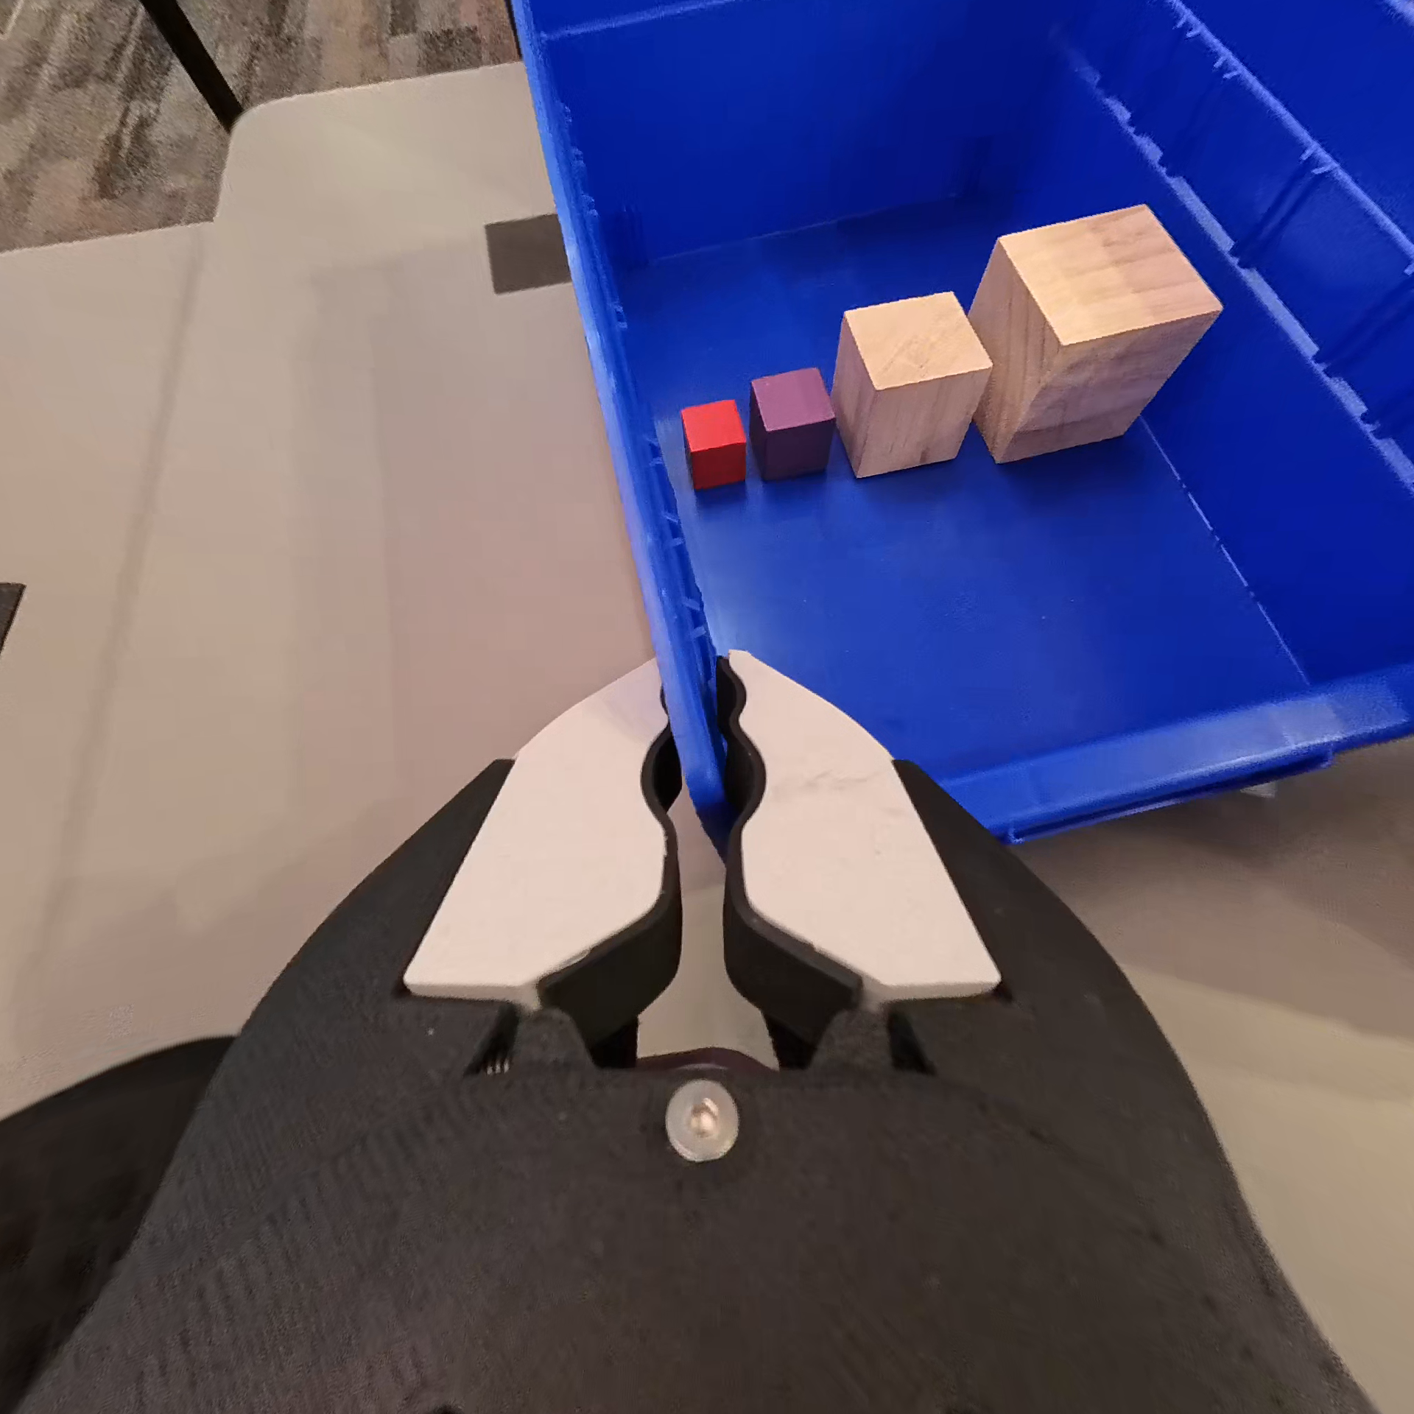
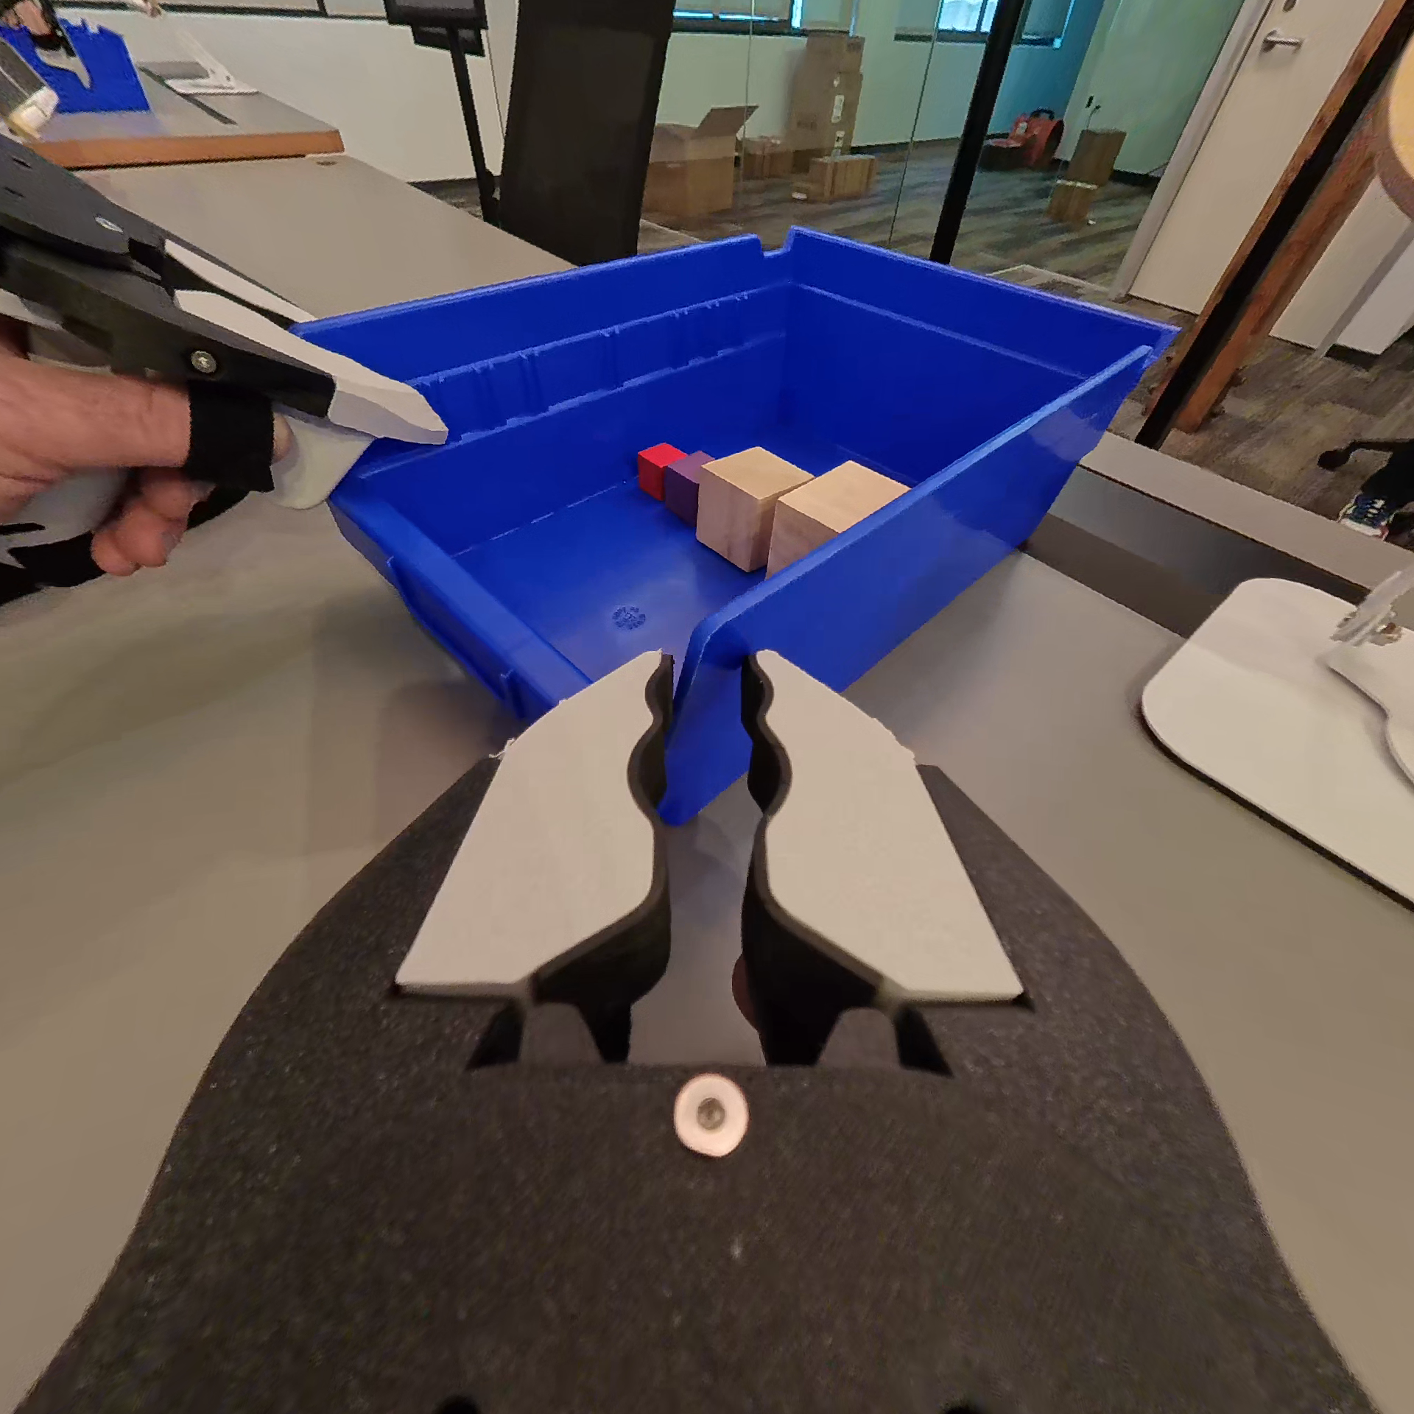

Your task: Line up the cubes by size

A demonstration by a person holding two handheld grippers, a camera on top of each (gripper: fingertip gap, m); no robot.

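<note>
Four cubes stand in a row on the floor of a blue bin (image 1: 995, 612), small to large from left to right: red (image 1: 714, 444), purple (image 1: 792, 422), a small wooden one (image 1: 907, 382) and a large wooden one (image 1: 1086, 337). My left gripper (image 1: 692, 666) is shut on the bin's left side wall near its front corner. It also shows in the right wrist view (image 2: 413, 428) at that wall. My right gripper (image 2: 708, 658) straddles the near end of the bin's right wall (image 2: 918, 535). Its pads stand apart and do not press on the wall. The cube row (image 2: 746, 505) lies beyond it.
The bin sits on a grey table (image 1: 306, 535) with a black patch (image 1: 528, 252) beside the bin. A white flat stand base (image 2: 1262, 727) lies to the right. A person's hand (image 2: 92, 459) holds the left gripper. Cardboard boxes stand far behind. Across from one pair of fingers to the other is roughly 20 cm.
</note>
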